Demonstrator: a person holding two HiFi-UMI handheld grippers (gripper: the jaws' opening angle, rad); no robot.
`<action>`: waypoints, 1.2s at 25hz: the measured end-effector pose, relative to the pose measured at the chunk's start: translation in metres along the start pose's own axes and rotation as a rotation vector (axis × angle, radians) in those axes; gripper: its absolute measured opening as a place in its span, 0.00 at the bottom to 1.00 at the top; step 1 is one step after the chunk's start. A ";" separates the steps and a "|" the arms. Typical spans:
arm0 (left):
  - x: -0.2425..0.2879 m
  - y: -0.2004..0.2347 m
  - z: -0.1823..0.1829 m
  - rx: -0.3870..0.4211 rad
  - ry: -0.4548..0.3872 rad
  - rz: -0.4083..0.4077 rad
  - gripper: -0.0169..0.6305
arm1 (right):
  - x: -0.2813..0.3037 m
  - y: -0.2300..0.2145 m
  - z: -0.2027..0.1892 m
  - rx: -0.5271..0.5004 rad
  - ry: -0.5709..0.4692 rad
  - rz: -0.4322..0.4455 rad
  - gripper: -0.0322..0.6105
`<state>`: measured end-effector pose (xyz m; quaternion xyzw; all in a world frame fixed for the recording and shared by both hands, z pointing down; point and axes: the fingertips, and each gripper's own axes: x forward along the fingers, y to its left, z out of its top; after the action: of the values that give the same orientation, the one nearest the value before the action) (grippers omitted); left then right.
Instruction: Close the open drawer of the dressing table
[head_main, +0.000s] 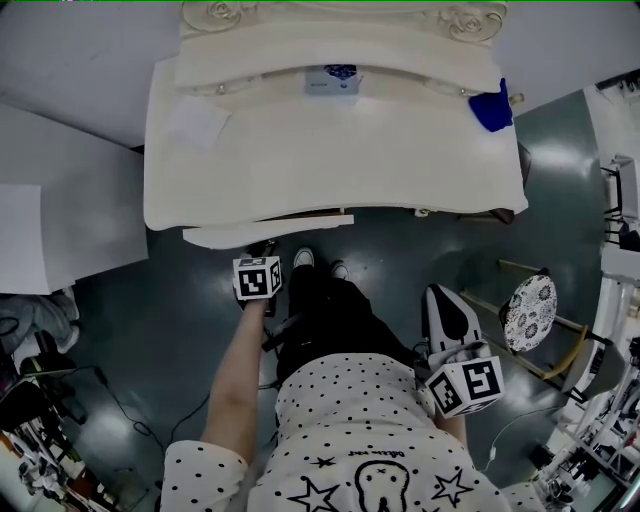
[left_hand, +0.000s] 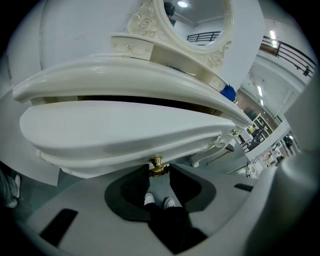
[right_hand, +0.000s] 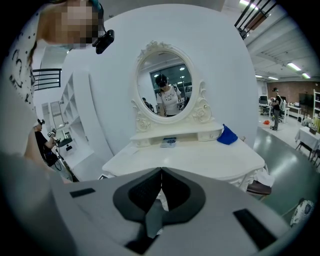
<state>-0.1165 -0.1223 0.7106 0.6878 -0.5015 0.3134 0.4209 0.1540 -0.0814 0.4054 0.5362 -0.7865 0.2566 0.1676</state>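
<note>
The white dressing table (head_main: 330, 150) fills the top of the head view. Its left drawer (head_main: 270, 232) sticks out a little from under the tabletop. My left gripper (head_main: 262, 250) points down at the drawer front. In the left gripper view the drawer front (left_hand: 125, 130) is close, and its brass knob (left_hand: 157, 165) sits at the tips of my left gripper (left_hand: 158, 172), with a pad against each side. My right gripper (head_main: 445, 300) hangs back by the person's body, apart from the table. Its jaws (right_hand: 161, 172) meet at the tips with nothing between them.
An oval mirror (right_hand: 164, 90) stands at the table's back, with a small box (head_main: 333, 80) on the shelf below it. A blue cloth (head_main: 492, 108) lies at the back right corner. A patterned stool (head_main: 530, 310) stands on the right. White panels (head_main: 40, 220) lie on the left.
</note>
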 end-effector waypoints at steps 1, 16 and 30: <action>0.000 0.000 0.002 0.001 -0.002 0.000 0.24 | -0.001 0.000 0.000 0.002 -0.001 -0.004 0.06; 0.011 0.006 0.027 0.013 -0.028 0.008 0.24 | 0.000 -0.005 0.008 0.013 -0.015 -0.056 0.06; 0.020 0.012 0.047 0.029 -0.049 0.010 0.24 | 0.010 -0.003 0.018 0.007 -0.020 -0.078 0.06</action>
<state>-0.1220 -0.1745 0.7097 0.6989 -0.5103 0.3059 0.3970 0.1534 -0.1004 0.3974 0.5697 -0.7656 0.2471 0.1678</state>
